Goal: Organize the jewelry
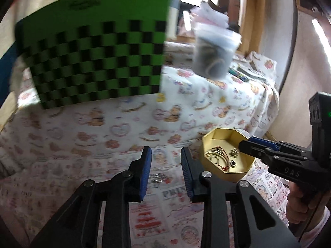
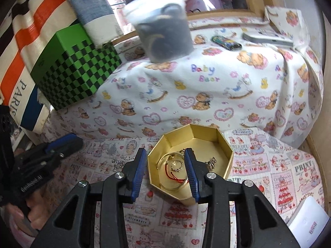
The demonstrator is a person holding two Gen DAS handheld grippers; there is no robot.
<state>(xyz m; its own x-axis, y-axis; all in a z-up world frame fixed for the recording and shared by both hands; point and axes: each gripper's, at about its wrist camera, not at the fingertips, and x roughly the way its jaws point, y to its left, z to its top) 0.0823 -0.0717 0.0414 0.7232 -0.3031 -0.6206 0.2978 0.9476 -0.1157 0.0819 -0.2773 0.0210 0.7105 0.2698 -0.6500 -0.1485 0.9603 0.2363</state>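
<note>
Gold octagonal box (image 2: 224, 157) holds bangle (image 2: 163, 163), chains; both grippers' fingers wide, empty.

— What are we seeing in the gold octagonal box (image 2: 223, 155), sitting open at lower centre of the right wrist view?
— We're seeing a thin gold bangle (image 2: 163, 161), a red cord (image 2: 178, 178), a beaded ring (image 2: 176, 166) and a small charm (image 2: 211, 162). A silvery piece (image 2: 118, 163) is lying on the cloth, left of the box.

Right gripper (image 2: 165, 172) open over gold octagonal box (image 2: 224, 165); bracelets (image 2: 171, 170) inside.
</note>
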